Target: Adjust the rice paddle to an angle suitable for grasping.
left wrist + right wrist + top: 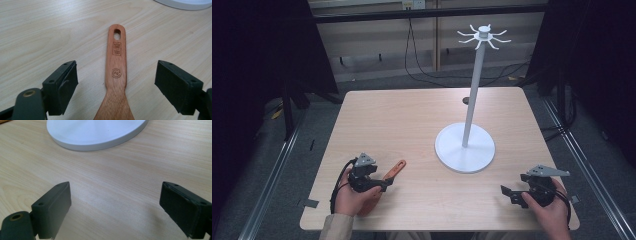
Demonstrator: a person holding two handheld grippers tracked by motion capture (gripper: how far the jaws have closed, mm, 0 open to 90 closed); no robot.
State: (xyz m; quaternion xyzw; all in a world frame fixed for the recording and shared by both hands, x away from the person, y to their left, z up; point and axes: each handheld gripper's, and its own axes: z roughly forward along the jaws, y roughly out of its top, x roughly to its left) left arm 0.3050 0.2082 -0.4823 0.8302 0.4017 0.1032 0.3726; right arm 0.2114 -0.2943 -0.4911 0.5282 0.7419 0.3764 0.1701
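The reddish-brown wooden spatula (pixel 116 75) lies flat on the pale wood table (pixel 412 115), left of the white round-based hook stand (pixel 465 147), hanging hole toward it. Your left gripper (pixel 116 86) straddles the handle, jaws apart, not touching, likely lined up to pinch. Your right gripper (pixel 113 207) waits spread and empty, right of the stand.

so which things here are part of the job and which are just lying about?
In the job:
- spatula, lying between the open jaws of the left tool
- hook stand, likely where it goes

Lying about:
- dark round bit on the table behind the stand
- cables on the floor
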